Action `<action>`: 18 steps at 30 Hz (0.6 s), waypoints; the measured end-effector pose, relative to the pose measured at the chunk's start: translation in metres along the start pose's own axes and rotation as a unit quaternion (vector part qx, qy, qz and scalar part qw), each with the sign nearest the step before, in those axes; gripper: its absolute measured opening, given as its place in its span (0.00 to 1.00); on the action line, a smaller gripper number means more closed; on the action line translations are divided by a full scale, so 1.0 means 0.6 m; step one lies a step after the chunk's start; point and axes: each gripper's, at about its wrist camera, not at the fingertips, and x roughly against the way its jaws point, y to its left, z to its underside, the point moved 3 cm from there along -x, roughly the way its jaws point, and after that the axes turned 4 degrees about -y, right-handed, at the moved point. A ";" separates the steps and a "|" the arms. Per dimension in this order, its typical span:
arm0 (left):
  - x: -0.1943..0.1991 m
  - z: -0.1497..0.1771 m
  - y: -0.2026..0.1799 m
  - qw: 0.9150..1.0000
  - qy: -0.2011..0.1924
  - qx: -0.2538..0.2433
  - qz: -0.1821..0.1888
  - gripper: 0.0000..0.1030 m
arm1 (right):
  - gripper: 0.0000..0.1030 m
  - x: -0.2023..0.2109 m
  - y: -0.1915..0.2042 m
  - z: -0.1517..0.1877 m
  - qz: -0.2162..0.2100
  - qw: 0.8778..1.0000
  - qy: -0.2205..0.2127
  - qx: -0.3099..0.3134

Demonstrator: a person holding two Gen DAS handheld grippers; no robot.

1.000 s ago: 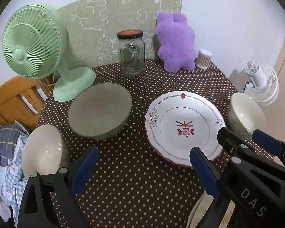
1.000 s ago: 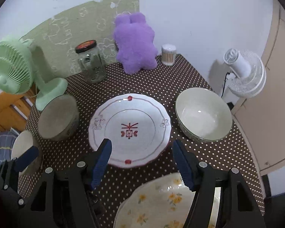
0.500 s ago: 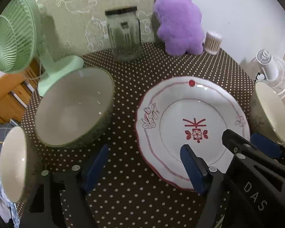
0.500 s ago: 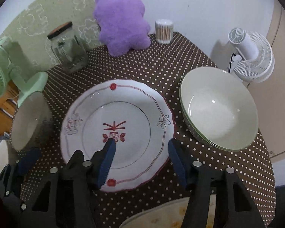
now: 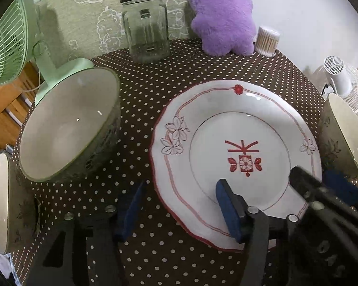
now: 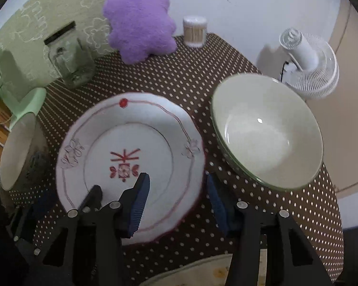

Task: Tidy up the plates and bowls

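Your white plate [image 5: 236, 157] with red trim lies flat mid-tabletop [image 5: 143, 90]. Your left gripper [image 5: 179, 209] and right gripper [image 6: 176, 197] straddle its left and right rims, jaws closing, not yet gripping.

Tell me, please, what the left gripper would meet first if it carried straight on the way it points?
Most likely the near-left rim of the red-patterned plate: the left gripper straddles it, jaws closing, not yet visibly gripping. Depth is uncertain.

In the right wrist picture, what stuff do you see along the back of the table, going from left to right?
Green fan base → glass jar → purple plush toy → cotton swab tub → white fan, off the table's right edge.
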 end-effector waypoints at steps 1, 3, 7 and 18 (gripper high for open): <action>0.001 0.000 -0.003 1.000 -0.001 -0.004 0.001 0.54 | 0.52 -0.005 -0.001 0.001 0.001 1.000 0.005 0.000; 0.002 0.001 -0.009 1.000 0.000 -0.011 0.008 0.51 | 0.47 -0.012 -0.003 0.002 -0.008 1.000 0.010 -0.004; 0.006 0.003 -0.011 1.000 0.004 -0.022 0.002 0.49 | 0.41 -0.015 -0.002 0.001 0.000 1.000 0.008 0.001; 0.037 0.040 0.013 1.000 0.012 -0.021 -0.012 0.48 | 0.35 0.005 0.014 0.026 -0.020 0.999 0.026 0.020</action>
